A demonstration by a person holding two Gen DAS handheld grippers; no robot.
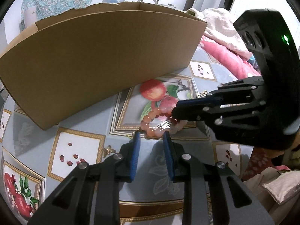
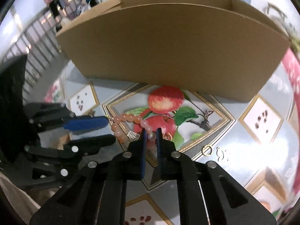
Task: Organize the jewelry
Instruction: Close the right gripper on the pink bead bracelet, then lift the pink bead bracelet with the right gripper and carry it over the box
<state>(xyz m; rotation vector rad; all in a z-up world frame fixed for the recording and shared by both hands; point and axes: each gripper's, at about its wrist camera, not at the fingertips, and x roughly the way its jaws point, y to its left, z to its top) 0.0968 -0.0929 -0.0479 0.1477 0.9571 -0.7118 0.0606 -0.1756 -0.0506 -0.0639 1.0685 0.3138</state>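
Observation:
A bracelet of orange-pink beads [image 1: 155, 115] [image 2: 127, 117] lies on the fruit-print tablecloth [image 1: 78, 146] in front of an open cardboard box [image 1: 105, 56] [image 2: 168, 46]. In the right wrist view my right gripper [image 2: 151, 131] has its jaws close together, pinching a bead of the bracelet. From the left wrist view it comes in from the right [image 1: 175, 112] onto the bracelet's far side. My left gripper [image 1: 151, 135] [image 2: 111, 130] stands open, its blue pads either side of the bracelet's near arc. I cannot tell whether they touch it.
A small silver comb-shaped piece [image 1: 165, 125] [image 2: 134, 135] rests inside the bracelet. A gold ring [image 2: 207, 150] and a gold charm [image 2: 222, 154] lie to the right, a gold butterfly [image 1: 108, 150] to the left. Pink and white cloths [image 1: 225, 52] are heaped beside the box.

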